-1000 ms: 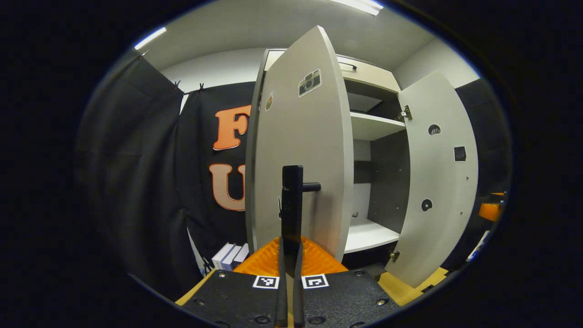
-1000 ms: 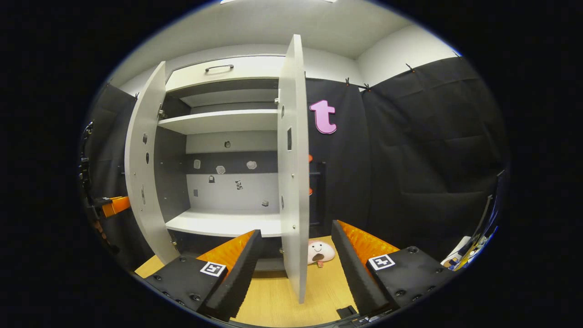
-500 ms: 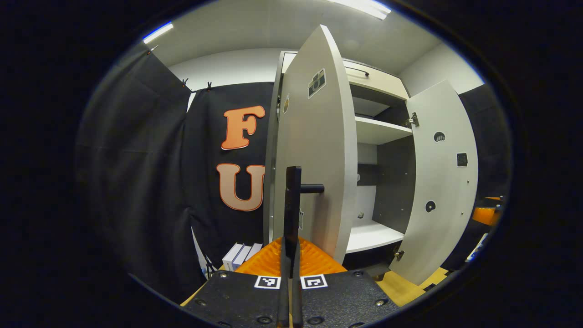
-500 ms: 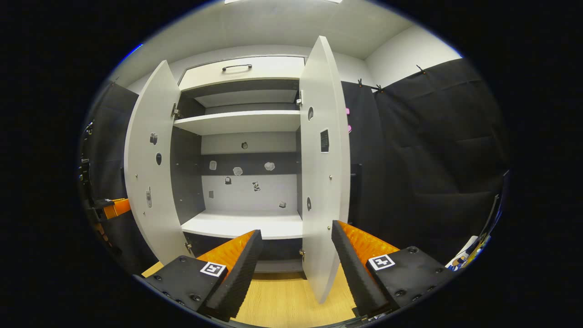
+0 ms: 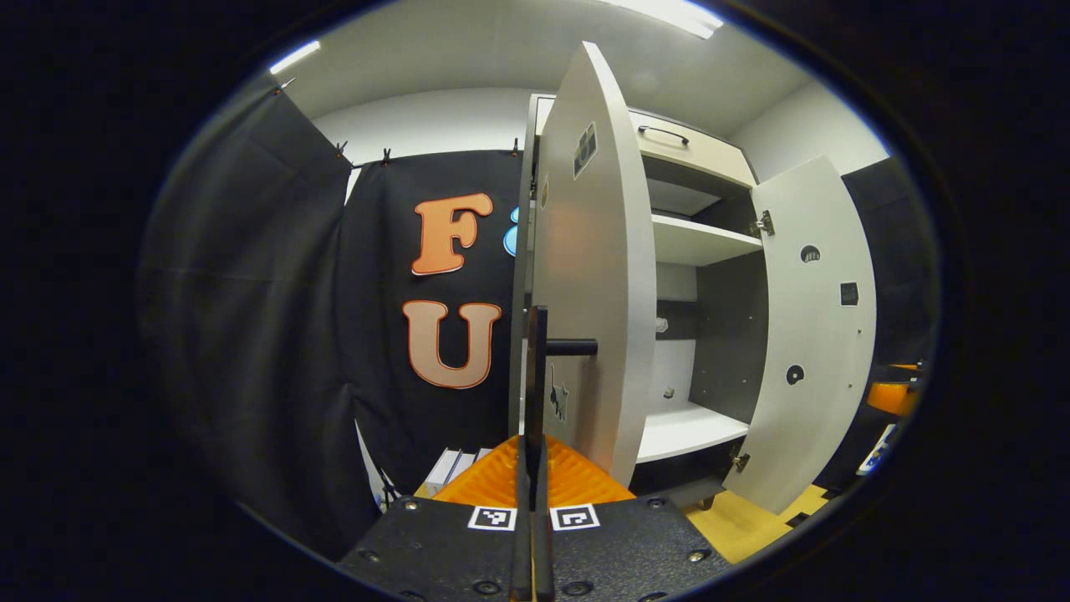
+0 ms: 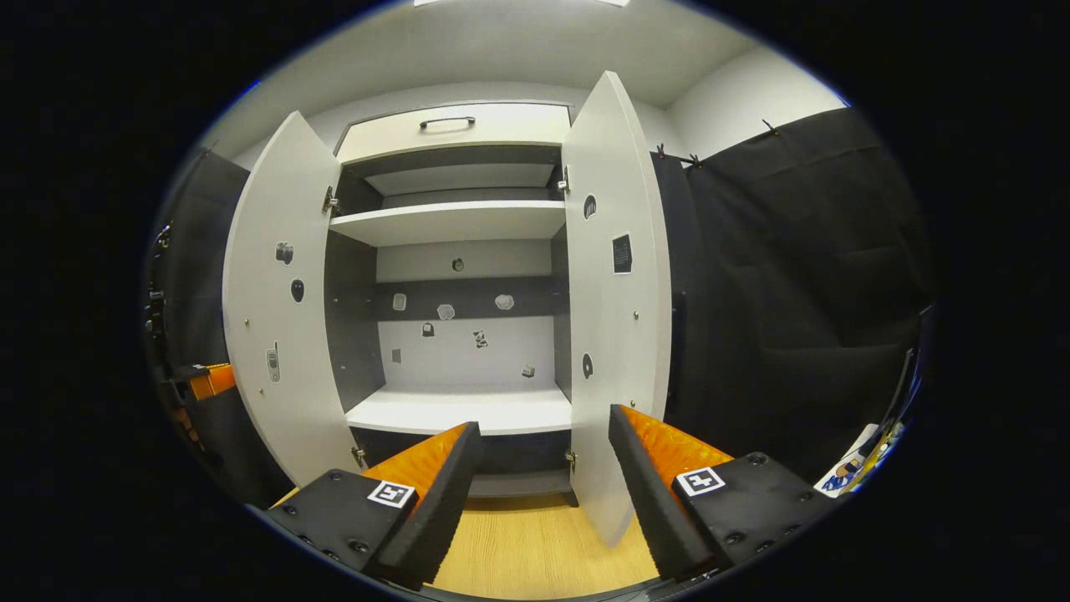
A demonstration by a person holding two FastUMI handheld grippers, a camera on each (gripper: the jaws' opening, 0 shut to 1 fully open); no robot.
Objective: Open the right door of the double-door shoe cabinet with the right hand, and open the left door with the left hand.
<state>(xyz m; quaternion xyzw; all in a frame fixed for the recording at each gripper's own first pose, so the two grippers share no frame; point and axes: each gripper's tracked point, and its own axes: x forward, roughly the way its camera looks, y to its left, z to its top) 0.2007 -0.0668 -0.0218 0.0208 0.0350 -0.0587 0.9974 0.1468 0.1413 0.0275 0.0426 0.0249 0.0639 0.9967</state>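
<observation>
Left gripper view: your left gripper [image 5: 532,468] has its fingers pressed together on the black bar handle [image 5: 536,368] of the left door [image 5: 595,276]; that door stands swung out from the shoe cabinet [image 5: 698,242], edge-on to you, a camera sticker near its top; white boxes [image 5: 447,470] lie on the floor beside the cabinet. Right gripper view: your right gripper [image 6: 543,456] is wide open and holds nothing; its fingers [image 6: 435,477] hang apart in front of the cabinet's lower shelf [image 6: 468,411]; the right door [image 6: 617,309] stands open just above the right finger, apart from it; the upper shelf [image 6: 451,221] and a drawer [image 6: 456,127] sit above; wooden floor [image 6: 535,552] lies below.
</observation>
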